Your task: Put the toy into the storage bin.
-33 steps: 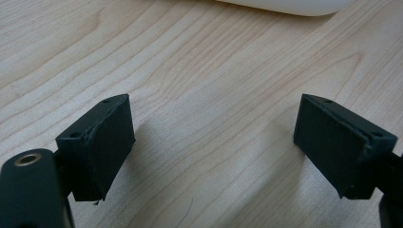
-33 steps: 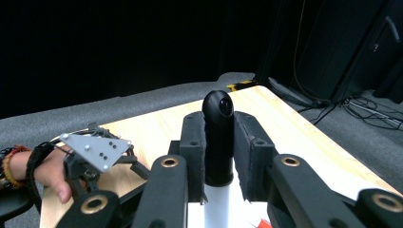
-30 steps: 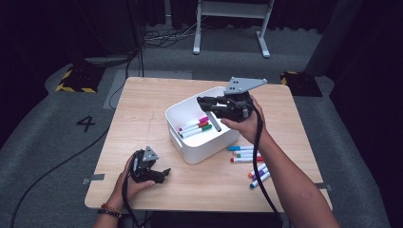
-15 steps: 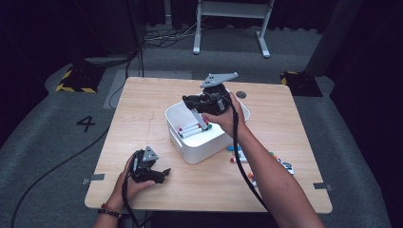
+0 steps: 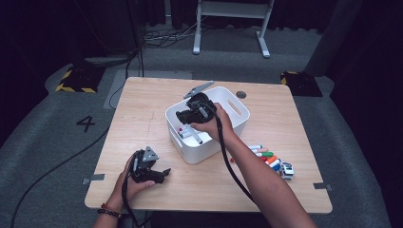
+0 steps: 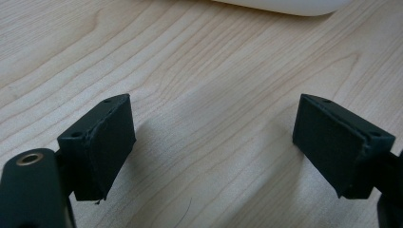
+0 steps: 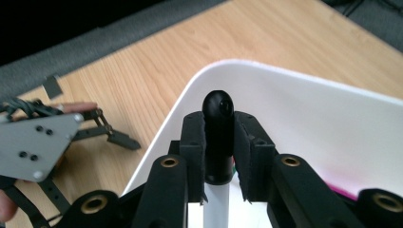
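Over the white bin [image 5: 237, 111], my right tool [image 7: 218, 142] is pinching a black-capped marker [image 7: 218, 118]; left tool [image 5: 159, 175], spread, rests at 7 o'clock on the worktop [image 5: 142, 109]. Letting go too high might bounce it out.

The right hand-held gripper [image 5: 186, 115] carried its marker [image 7: 218, 137] lower into the bin [image 5: 237, 114].

One white bin [image 5: 235, 114] sits under the right claw [image 5: 183, 115], with about five markers [image 5: 266, 156] lying right of it.
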